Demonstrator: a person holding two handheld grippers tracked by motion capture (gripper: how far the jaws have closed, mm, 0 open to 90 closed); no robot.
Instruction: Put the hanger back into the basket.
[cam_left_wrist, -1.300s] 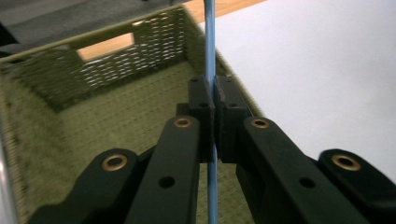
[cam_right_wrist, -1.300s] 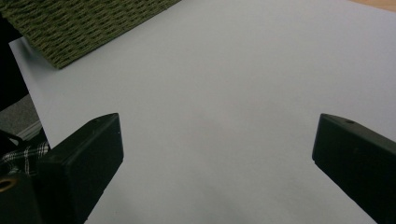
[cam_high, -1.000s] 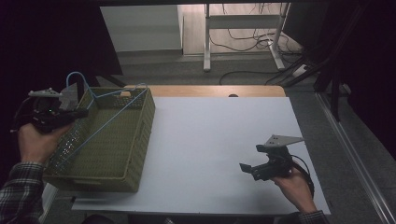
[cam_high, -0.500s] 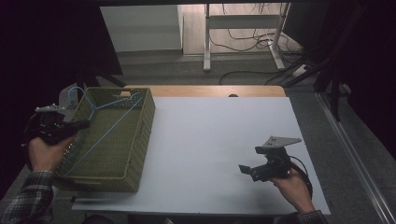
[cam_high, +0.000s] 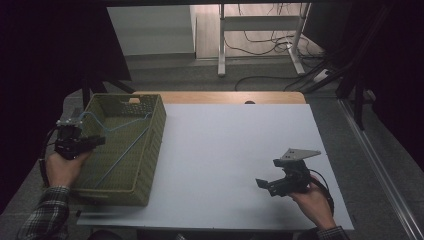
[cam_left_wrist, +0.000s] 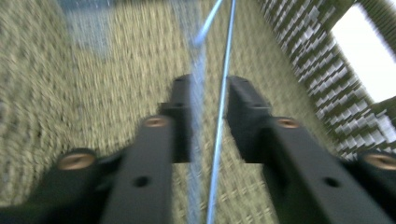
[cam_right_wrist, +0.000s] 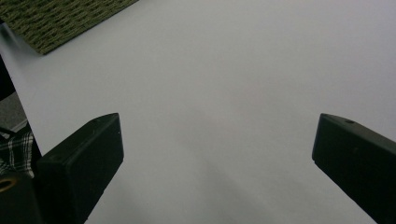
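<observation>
left tool (cam_high: 97, 141) pinches blue cable (cam_left_wrist: 219, 116) inside basket (cam_high: 145, 145).

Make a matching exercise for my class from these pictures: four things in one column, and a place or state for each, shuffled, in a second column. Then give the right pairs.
Things:
1. basket
2. left tool
3. right tool
4. blue cable

Places or states:
A. jaws wide apart, over the bare white table
B. stands at the table's left edge
C. runs across the inside of the basket
D. at the basket's left rim, jaws close on either side of a thin blue cable

Pairs: 1-B, 2-D, 3-A, 4-C
</observation>
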